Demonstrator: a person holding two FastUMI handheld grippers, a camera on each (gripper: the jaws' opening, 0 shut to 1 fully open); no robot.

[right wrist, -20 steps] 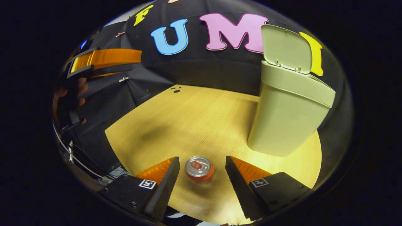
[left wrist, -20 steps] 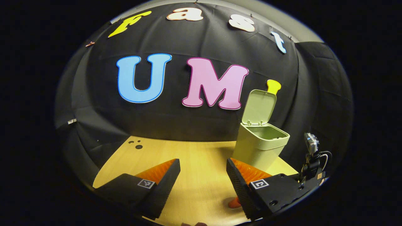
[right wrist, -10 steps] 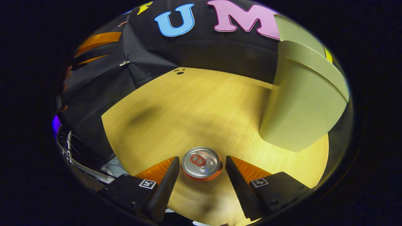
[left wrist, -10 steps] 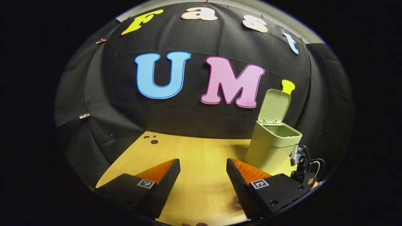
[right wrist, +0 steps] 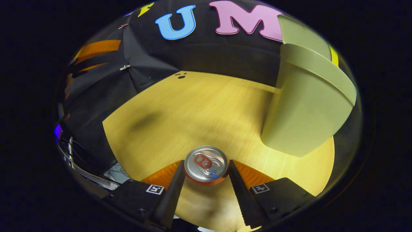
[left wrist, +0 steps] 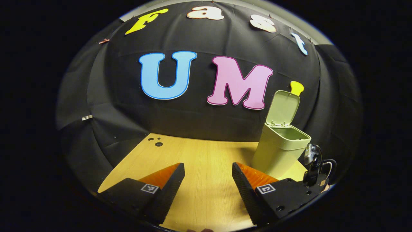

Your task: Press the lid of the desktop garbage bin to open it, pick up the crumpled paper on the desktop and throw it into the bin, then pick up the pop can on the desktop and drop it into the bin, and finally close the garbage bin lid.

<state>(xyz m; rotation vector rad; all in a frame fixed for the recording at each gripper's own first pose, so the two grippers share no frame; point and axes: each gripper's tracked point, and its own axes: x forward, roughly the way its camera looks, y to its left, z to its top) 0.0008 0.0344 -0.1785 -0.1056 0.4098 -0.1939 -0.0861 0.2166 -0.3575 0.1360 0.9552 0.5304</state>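
Right now my right gripper (right wrist: 206,172) has both fingers pressed against the sides of the pop can (right wrist: 206,163), which stands upright on the desktop (right wrist: 193,109) with its silver top and pull tab facing the camera. I came at it from above and slightly behind so the fingers straddle the round body, and the grip sits high on the can, near its top edge. From these views I cannot tell whether the can has left the wood.

The garbage bin (right wrist: 305,109) stands just ahead and to the right of the can in the right gripper view, close enough that the carry should be short. In the left gripper view the bin's lid (left wrist: 283,104) stands raised on its hinge, so the mouth is free for the drop. I see no crumpled paper on the bare wood, so I judge that step done and the can is the one in hand.

My left gripper (left wrist: 208,180) hovers over the desktop with its fingers spread apart and nothing between them, parked clear of the bin, ready for closing the lid later
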